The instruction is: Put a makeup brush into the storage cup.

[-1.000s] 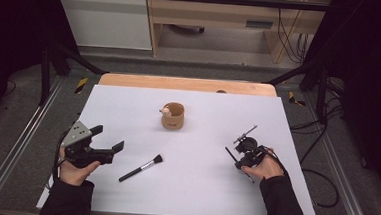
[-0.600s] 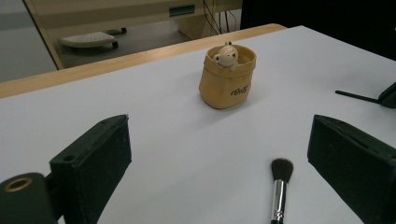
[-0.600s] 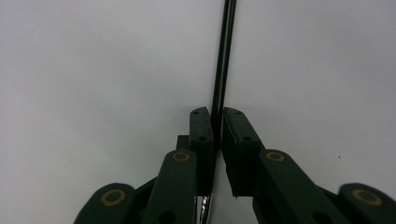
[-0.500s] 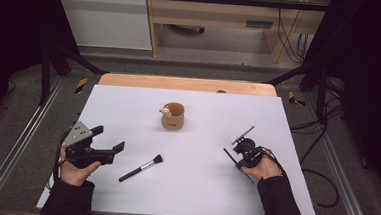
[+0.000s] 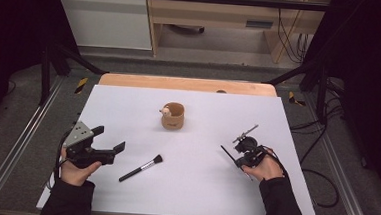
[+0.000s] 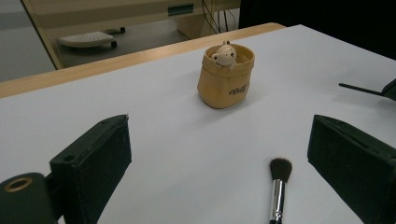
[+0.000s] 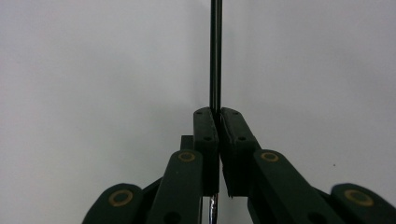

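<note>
Clamping a thin black rod (image 7: pixel 215 56) between its pads, the right gripper (image 7: pixel 218 116) has its jaws drawn fully together; they have just been closing, with the rod between them. In the right gripper view the rod runs straight up from the pads to the top edge of the frame, with bare white table (image 7: pixel 93 70) on both sides of it. In the high view the right gripper (image 5: pixel 240 158) sits at lower right, held by the right hand (image 5: pixel 265 168), and the rod (image 5: pixel 228 154) juts toward the upper left over the sheet. Open white surface lies all around it, and the table's right edge is near.

At lower left of the high view the left gripper (image 5: pixel 113 142) stands wide open with nothing between its jaws, close to the table's left edge. A makeup brush (image 5: pixel 141 168) lies just to its right, at lower centre, bristles toward the upper right. A tan cup (image 5: pixel 173 116) stands at centre, well apart from both grippers.

From the left gripper view comes what the high view blurs: a small frog figure (image 6: pixel 224 54) peeks over the cup (image 6: pixel 225 79) rim, the brush (image 6: pixel 279 186) bristles lie between the jaws at lower right, and the wooden far edge (image 6: pixel 116 60) crosses the upper frame.
</note>
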Motion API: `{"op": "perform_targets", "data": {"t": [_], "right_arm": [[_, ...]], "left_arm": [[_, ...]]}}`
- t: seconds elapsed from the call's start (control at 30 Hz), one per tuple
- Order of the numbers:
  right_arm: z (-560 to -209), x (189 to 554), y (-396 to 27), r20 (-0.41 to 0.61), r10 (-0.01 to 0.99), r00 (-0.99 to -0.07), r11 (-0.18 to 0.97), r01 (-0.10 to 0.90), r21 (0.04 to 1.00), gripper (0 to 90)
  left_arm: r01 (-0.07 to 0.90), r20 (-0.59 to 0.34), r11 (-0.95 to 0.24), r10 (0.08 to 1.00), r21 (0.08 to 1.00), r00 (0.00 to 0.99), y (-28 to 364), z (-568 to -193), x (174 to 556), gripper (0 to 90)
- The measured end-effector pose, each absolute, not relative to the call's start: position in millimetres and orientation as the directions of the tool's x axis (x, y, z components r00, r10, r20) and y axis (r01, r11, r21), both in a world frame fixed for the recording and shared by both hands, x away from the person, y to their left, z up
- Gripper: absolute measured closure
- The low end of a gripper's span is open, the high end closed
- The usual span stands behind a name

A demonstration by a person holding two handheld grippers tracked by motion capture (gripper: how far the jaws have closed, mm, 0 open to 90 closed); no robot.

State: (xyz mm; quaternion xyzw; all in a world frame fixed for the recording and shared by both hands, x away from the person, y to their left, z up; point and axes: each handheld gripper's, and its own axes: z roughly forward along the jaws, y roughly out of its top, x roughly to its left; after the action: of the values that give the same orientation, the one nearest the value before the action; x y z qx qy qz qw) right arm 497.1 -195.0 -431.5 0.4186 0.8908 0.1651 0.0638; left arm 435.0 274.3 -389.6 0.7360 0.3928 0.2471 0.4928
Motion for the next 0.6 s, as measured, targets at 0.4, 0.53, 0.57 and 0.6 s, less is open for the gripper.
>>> {"op": "perform_targets", "data": {"t": [0.4,0.53,0.57,0.6], "right_arm": [[-381.7,487.5,-181.1,0.046,0.693,-0.719,0.606,0.616,0.503,85.9],[-371.5,485.7,-173.7,0.054,0.667,-0.743,0.607,0.584,0.539,85.9],[-369.2,484.9,-171.8,0.053,0.659,-0.75,0.61,0.574,0.546,85.9],[-368.0,484.4,-170.8,0.052,0.653,-0.756,0.612,0.567,0.551,85.9]], "left_arm": [[0.312,0.002,-0.234,0.802,0.921,0.597,265.0,-383.3,432.9,5.6],[0.305,0.012,-0.248,0.794,0.919,0.608,260.2,-381.9,432.9,5.6],[0.303,0.015,-0.251,0.793,0.919,0.609,259.5,-381.5,432.8,5.6],[0.304,0.013,-0.249,0.792,0.92,0.61,258.5,-380.9,432.7,5.6]]}}
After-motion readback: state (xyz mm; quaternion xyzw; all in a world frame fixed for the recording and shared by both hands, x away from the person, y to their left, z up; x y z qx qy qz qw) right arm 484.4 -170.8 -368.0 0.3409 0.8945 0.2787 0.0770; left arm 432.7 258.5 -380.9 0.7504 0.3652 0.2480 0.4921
